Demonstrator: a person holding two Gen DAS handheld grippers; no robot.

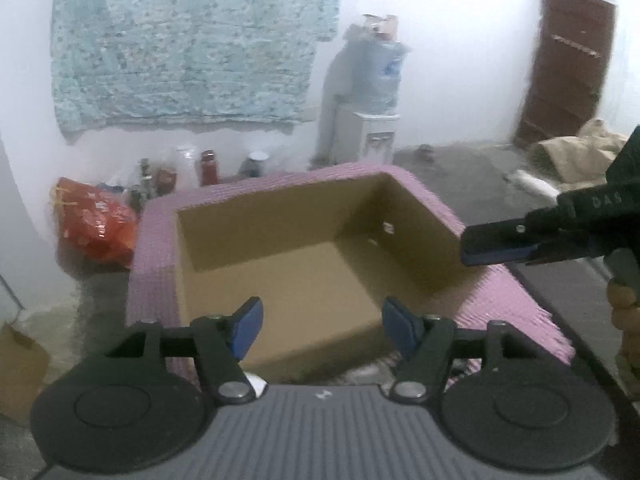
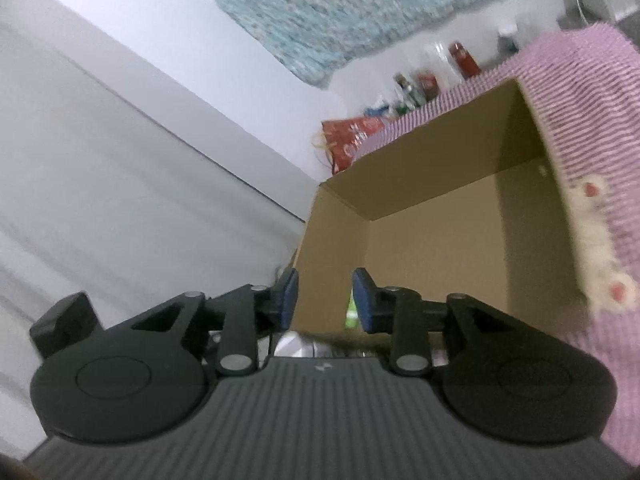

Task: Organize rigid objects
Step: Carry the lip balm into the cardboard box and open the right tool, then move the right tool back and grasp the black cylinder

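Both tongs (image 1: 322, 330) (image 2: 325, 300) gape empty over the cardboard box (image 1: 280, 276).

This looks like a plain room in a home. A patterned blue cloth (image 1: 188, 48) hangs on a white wall (image 1: 440, 40), and a water dispenser (image 1: 372, 120) with a big bottle on top stands on the bare grey floor (image 1: 460, 176). Jars and bottles (image 1: 208, 168) and a red plastic bag (image 1: 96, 220) sit along the foot of the wall. A brown wooden door (image 1: 568, 68) stands at the right, with crumpled sacks (image 1: 576, 152) beside it.
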